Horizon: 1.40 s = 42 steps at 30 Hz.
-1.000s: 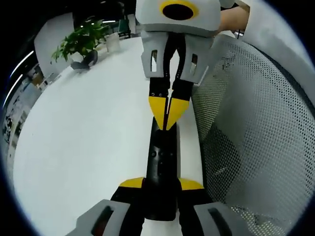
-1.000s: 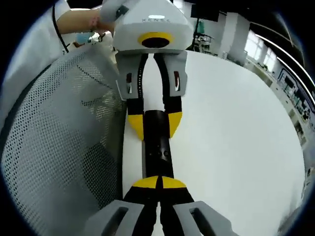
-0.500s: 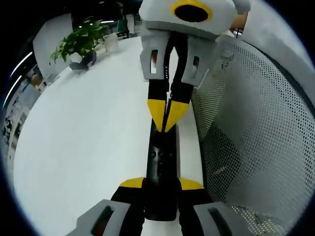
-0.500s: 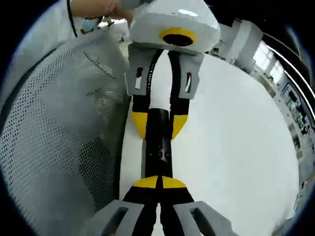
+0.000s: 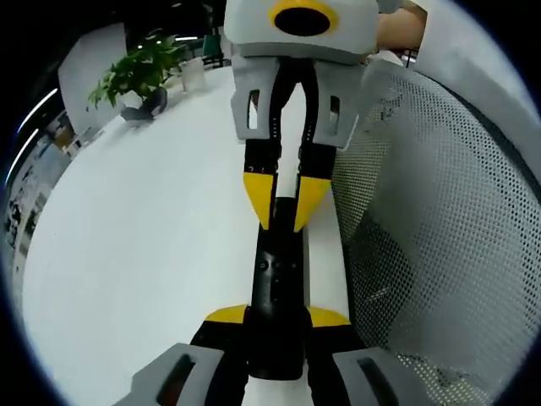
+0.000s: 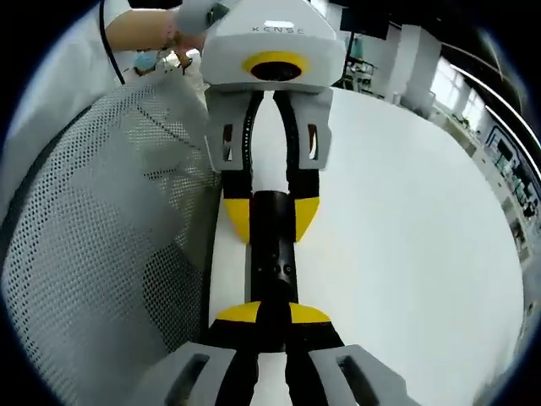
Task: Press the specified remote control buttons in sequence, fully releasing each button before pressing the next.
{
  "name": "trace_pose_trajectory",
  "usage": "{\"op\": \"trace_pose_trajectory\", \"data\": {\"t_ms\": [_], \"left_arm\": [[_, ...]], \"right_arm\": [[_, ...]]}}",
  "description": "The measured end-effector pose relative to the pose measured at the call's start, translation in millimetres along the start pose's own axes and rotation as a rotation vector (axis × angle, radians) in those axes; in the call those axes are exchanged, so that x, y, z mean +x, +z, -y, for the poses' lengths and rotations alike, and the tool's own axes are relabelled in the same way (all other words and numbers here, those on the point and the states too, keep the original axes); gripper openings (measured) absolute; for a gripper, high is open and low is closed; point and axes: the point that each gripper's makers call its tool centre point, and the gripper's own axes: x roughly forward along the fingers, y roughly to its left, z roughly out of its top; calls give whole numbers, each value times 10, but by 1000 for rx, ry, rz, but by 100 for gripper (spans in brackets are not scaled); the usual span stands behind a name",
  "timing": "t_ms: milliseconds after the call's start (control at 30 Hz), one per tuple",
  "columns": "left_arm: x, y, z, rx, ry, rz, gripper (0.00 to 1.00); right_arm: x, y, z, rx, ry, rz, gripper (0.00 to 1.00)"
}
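The remote [image 5: 276, 288] lies lengthwise on the white table [image 5: 144, 245], beside a mesh chair back [image 5: 439, 228]. The left gripper [image 5: 277, 326] pinches its near end. The right gripper [image 5: 286, 203] stands over its far end, tips slightly apart and straddling it. I judge a press between buttons; next, bring those tips together and down on the target button.

My right gripper [image 6: 270, 315] holds its yellow-tipped jaws slightly apart over the near end of the black remote control [image 6: 272, 254]. Opposite me, my left gripper [image 6: 271, 216] clamps the remote's far end. The remote lies lengthwise on the white table [image 6: 406, 228]; a grey mesh chair back [image 6: 93, 254] stands beside it.
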Motion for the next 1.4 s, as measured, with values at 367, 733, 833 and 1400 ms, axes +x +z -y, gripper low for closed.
{"op": "trace_pose_trajectory", "data": {"t_ms": [367,733,833,1400], "left_arm": [[4,-1,3,4,-1,20,22],[1,-4,7,-3,-1,39,22],[-2,-5,9,-3,-1,44,22],[-10,-7,6,-11,3,61,22]], "right_arm": [[35,-8,29,91,27,-127,6],[10,2,21,41,9,100,6],[35,35,-11,-82,48,59,7],[61,56,16,59,-17,42,6]]}}
